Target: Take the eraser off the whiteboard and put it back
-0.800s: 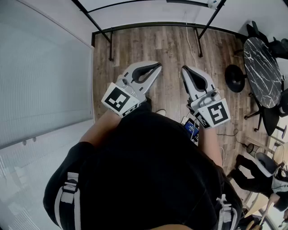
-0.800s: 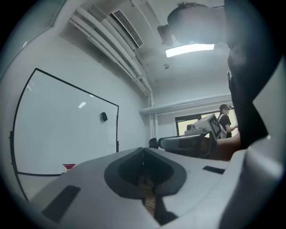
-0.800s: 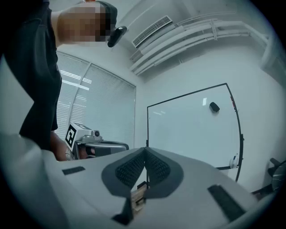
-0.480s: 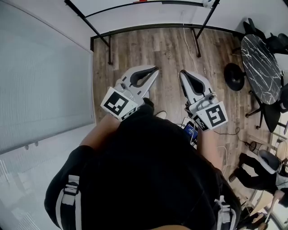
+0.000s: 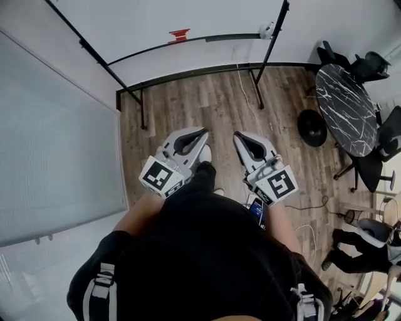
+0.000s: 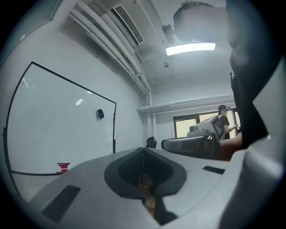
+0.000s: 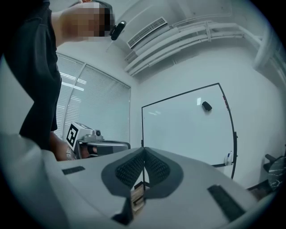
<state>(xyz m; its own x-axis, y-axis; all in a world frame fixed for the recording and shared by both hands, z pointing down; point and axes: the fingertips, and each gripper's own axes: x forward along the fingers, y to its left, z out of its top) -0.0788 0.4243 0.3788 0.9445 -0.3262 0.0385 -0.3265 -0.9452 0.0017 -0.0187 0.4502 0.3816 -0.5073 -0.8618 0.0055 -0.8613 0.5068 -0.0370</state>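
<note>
A small black eraser (image 6: 101, 114) sticks high on the whiteboard (image 6: 58, 129), well ahead of both grippers; the right gripper view shows the eraser (image 7: 206, 106) near the board's (image 7: 183, 125) upper right. The head view shows only the lower part of the whiteboard (image 5: 188, 19) and its black stand. My left gripper (image 5: 202, 133) (image 6: 143, 151) and right gripper (image 5: 238, 136) (image 7: 144, 150) are held level side by side above the wooden floor. Both are shut with nothing between the jaws.
A red object (image 5: 180, 34) and a small white item (image 5: 268, 28) sit along the board's tray. A round dark marble table (image 5: 343, 106) with chairs (image 5: 369, 63) stands right. Window blinds (image 5: 56, 157) run along the left. Cables cross the floor (image 5: 188, 106); a person's legs (image 5: 351, 251) show lower right.
The view has shifted so that more of the whiteboard and its tray shows at the top. Both grippers stay shut and keep side by side, sitting lower in the picture.
</note>
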